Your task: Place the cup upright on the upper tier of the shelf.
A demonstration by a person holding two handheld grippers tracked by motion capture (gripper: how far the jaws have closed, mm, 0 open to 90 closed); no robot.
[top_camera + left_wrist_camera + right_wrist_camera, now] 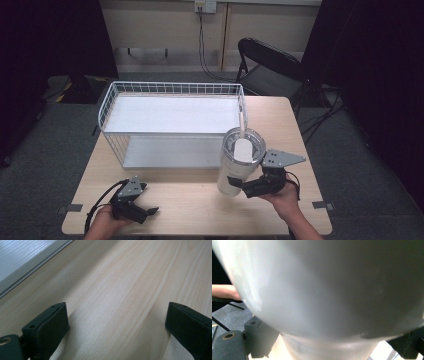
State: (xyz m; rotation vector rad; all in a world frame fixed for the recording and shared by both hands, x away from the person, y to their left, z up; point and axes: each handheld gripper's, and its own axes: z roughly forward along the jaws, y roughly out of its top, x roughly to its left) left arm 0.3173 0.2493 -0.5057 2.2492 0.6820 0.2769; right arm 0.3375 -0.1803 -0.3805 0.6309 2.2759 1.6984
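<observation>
Stainless tumbler [235, 162] upright near table [190, 210] front right, long axis vertical, clear lid and white straw [243, 125] on top. Sits just in front of wire shelf rack [170, 125], near its right front corner, straw crossing the rack's end wall in the high view. Right gripper [245, 189] at tumbler's lower body, coming in from the person's side and slightly right. Jaws straddling the narrow base: in right gripper view tumbler wall [329, 290] right up against the lens, one pad [260, 338] left of the base, other at far right edge. Looks closed on it or near so; contact at pads not resolvable, so grip not confirmed.

Left gripper [145, 212] well apart at front left, low over bare wood, jaws spread wide, nothing between them. Left gripper view: pads [50, 325] either side of empty tabletop [120, 290], rack's lower shelf edge [22, 267] at upper left.

Right hand clearly nearer, the obvious one for the lift. Likely destination the rack: top shelf needs a lift over the wire rim; lower shelf opening looks low for tumbler plus straw. Obstacle: rack's right end wall just behind the straw. Folding chair [270, 70] beyond table, irrelevant.
</observation>
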